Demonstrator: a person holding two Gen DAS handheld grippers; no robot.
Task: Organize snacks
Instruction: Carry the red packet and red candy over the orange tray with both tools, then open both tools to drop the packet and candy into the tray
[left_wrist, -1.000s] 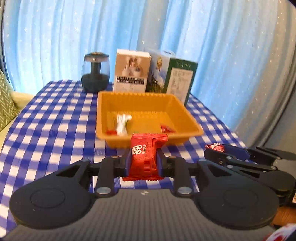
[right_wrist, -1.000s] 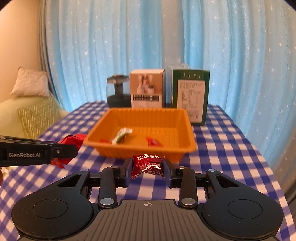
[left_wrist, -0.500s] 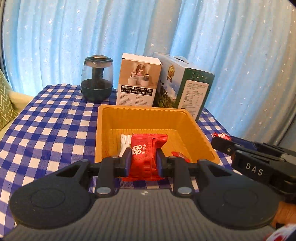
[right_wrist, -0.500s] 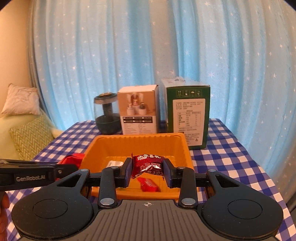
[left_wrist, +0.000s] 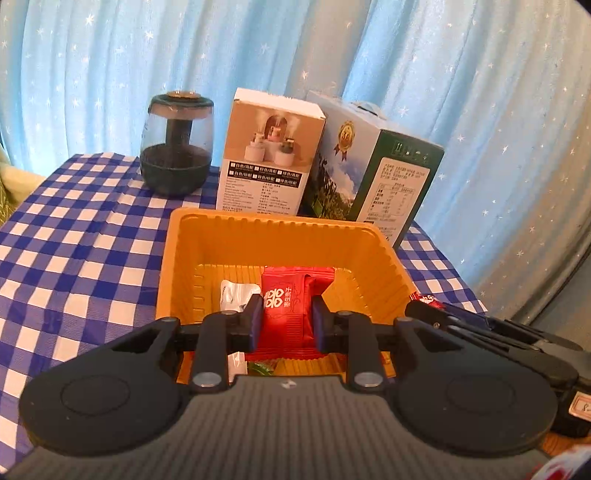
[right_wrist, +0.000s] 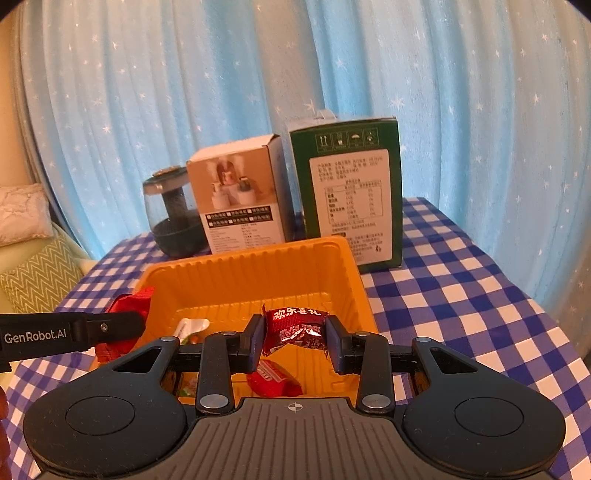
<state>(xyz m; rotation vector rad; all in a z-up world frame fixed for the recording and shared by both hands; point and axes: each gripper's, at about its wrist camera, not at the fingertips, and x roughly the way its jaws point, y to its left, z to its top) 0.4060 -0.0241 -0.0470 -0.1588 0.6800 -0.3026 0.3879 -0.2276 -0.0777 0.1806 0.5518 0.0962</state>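
Both grippers hang over the near rim of the orange tray (left_wrist: 373, 254). The left gripper (left_wrist: 287, 320) has its jaws pinching a red snack packet (left_wrist: 291, 314); the right gripper (right_wrist: 295, 341) pinches a dark red candy (right_wrist: 295, 328). Two boxes (right_wrist: 240, 199) and a jar (left_wrist: 176, 147) crowd the bench's far edge; checked cloth (right_wrist: 461, 288) lies bare to the tray's right.

Twin wrist cameras close over the orange tray (left_wrist: 280, 236), both facing the blue curtain (left_wrist: 110, 66).

Each looks forward and down across the checked bench (left_wrist: 74, 251); both share the tray and, at twelve o'clock, the two boxes (right_wrist: 343, 192) and jar (right_wrist: 173, 218).
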